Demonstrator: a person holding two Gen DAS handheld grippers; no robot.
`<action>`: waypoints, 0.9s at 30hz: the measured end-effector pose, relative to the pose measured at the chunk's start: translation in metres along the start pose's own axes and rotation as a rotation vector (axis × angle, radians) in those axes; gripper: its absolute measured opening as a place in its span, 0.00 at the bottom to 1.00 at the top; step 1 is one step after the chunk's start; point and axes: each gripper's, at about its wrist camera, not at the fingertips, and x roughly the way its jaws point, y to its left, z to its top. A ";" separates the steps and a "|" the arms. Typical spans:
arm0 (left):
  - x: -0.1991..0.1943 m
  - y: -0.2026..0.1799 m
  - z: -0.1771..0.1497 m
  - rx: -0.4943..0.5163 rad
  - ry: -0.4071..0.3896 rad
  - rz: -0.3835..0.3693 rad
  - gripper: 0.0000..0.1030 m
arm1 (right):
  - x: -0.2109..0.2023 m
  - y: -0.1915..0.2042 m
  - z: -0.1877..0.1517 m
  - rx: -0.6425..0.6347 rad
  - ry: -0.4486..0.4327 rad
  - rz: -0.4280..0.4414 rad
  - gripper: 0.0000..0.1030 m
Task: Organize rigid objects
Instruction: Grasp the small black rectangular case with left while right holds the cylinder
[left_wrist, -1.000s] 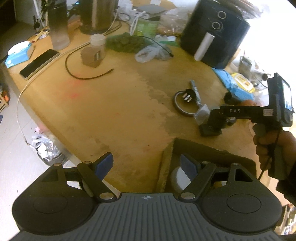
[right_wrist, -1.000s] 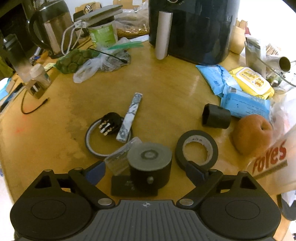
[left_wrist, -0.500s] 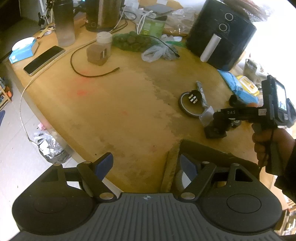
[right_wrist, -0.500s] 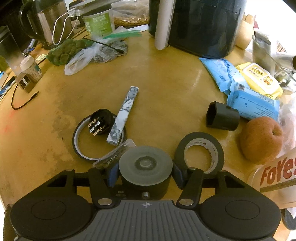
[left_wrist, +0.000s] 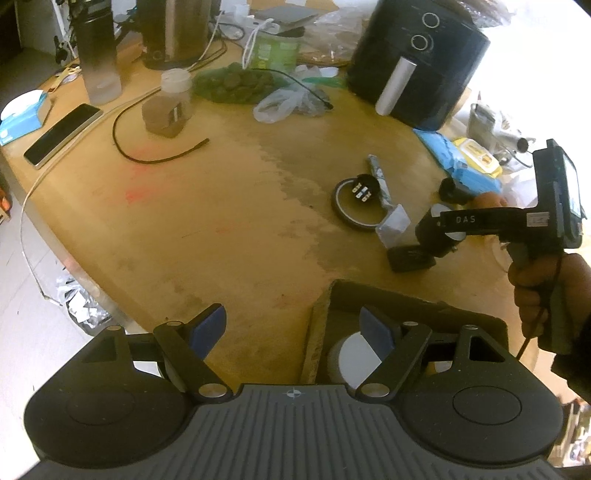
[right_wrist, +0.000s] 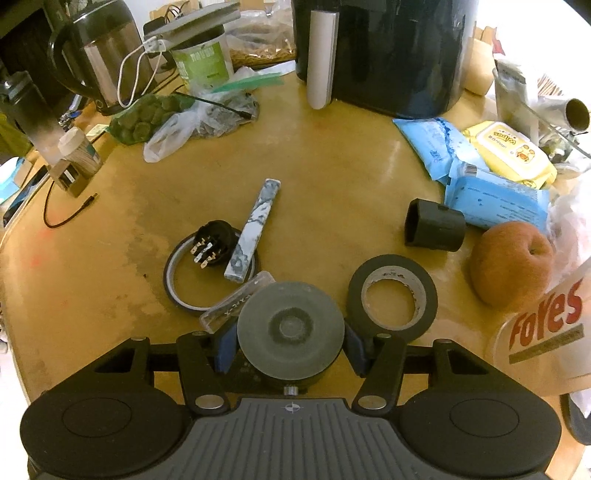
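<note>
Two views show the job at an early stage. From the left wrist view, the left hand-held gripper (left_wrist: 293, 328) hangs open and empty over the near edge of the desk (left_wrist: 221, 206), its right finger above a brown box (left_wrist: 417, 306) that already holds a white roll (left_wrist: 354, 360); that seems to be the only piece put away so far. Farther right, the right hand-held gripper (left_wrist: 430, 243) reaches down over a black block near a thin tape ring (left_wrist: 356, 210). From the right wrist view, the right hand-held gripper (right_wrist: 290, 339) is clamped on a black cylindrical object (right_wrist: 290, 332), blue pads against both its sides; the cylinder stands upright with its long axis vertical and its grey round top facing the camera, just beside a clear plastic case (right_wrist: 232, 304). Left to sort, by the look of it: the black tape roll (right_wrist: 393, 291) lying flat, the marbled bar (right_wrist: 253, 230) pointing away and slightly right, the black socket plug (right_wrist: 212, 243), and the black sleeve (right_wrist: 434, 230) lying on its side.
</note>
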 end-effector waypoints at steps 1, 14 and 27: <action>0.000 -0.001 0.001 0.004 0.000 -0.001 0.77 | -0.002 0.000 0.000 0.001 -0.001 0.001 0.59; 0.002 -0.021 0.006 0.077 -0.002 -0.023 0.77 | -0.036 -0.006 -0.014 0.020 -0.034 0.005 0.59; 0.010 -0.056 0.020 0.244 -0.016 -0.060 0.77 | -0.078 -0.033 -0.043 0.105 -0.075 -0.012 0.59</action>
